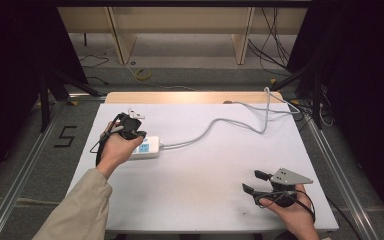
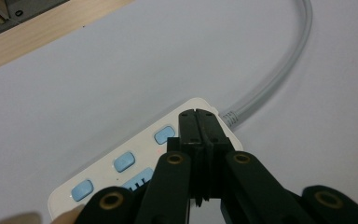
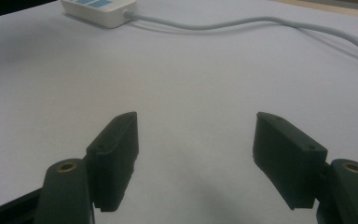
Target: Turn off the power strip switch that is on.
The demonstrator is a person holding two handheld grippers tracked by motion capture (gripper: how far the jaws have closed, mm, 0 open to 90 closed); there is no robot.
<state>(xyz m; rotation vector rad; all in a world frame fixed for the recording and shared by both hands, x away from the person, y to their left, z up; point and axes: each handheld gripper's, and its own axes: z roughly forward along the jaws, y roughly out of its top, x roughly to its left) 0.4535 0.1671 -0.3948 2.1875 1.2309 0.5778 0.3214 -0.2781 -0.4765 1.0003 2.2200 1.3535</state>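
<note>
The power strip (image 1: 147, 148) lies flat on the white table (image 1: 205, 185), on its left part and toward the far side, with its grey cord (image 1: 215, 122) running from its right end across the table to the far right corner. In the left gripper view you can see its blue buttons (image 2: 123, 161) in a row along its top.

Your left gripper (image 1: 130, 127) is over the strip's left end, pointing down at it. Its jaws are pressed together with nothing between them, and in the left gripper view their joined tips (image 2: 198, 122) sit above the strip's top face near the cord end, just beside the nearest button. Whether the tips touch the strip, you cannot tell from these pictures.

Your right gripper (image 1: 256, 182) rests low over the near right part of the table, well apart from the strip. Its jaws stand wide, holding nothing, with bare table between them; in the right gripper view (image 3: 196, 154) they point toward the strip far off at the upper left.
</note>
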